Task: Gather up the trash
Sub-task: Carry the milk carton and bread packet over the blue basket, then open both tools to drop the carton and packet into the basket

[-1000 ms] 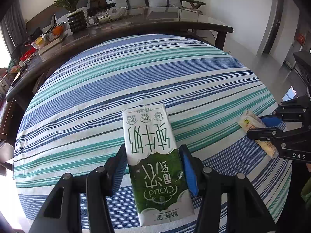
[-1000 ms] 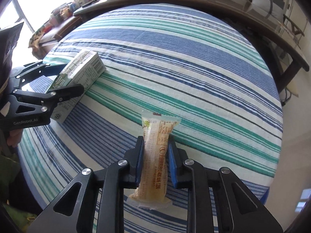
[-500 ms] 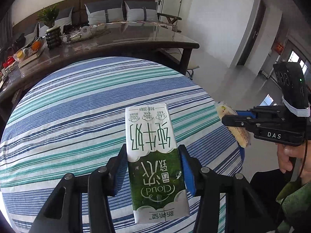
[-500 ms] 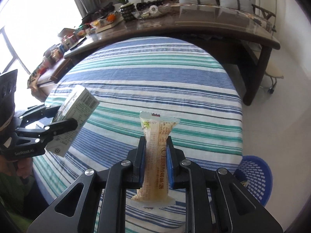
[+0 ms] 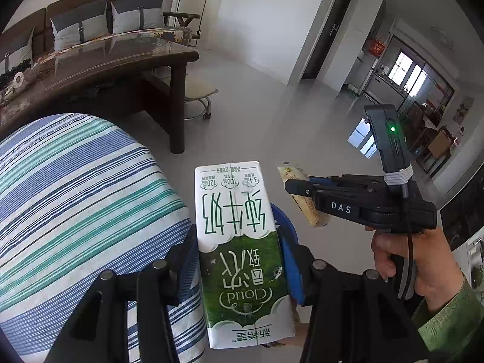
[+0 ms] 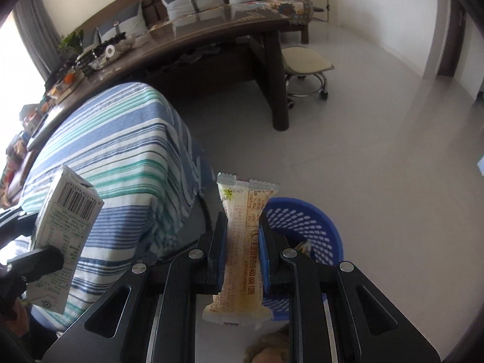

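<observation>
Left tongs (image 5: 239,260): I have them clamped on the milk carton (image 5: 239,251), blue pads pressing both long sides, printing upside down toward my camera.
Right tongs (image 6: 242,236): closed tight on the snack wrapper (image 6: 242,248), which sticks out past the fingertips and hangs behind them too.
Surface: the round worktop (image 6: 121,151) with its blue, teal and white striped cloth sits left of both tongs; its cloth edge drapes down beside the basket.
Room: pale tiled floor (image 6: 378,151), a long dark wooden table (image 6: 211,39) with clutter at its far end, a sofa with grey cushions (image 6: 193,0) behind it, a small wheeled stool (image 6: 305,69) beside the table leg.
Basket: a blue perforated trash basket (image 6: 305,220) stands on the floor just right of the worktop; some scrap already lies inside.
Carton position: held in the air off the worktop's edge; from the left wrist view the blue basket rim (image 5: 287,220) peeks out right behind it.
Wrapper position: held above the basket's near-left rim, not touching it that I can tell.
Tongs to each other: side by side, near but apart, my right hand (image 5: 417,260) on its grip.
Change: half a second ago both items hung over the striped cloth; now I have swung them past its edge, and the basket fills far more of the right wrist view.
</observation>
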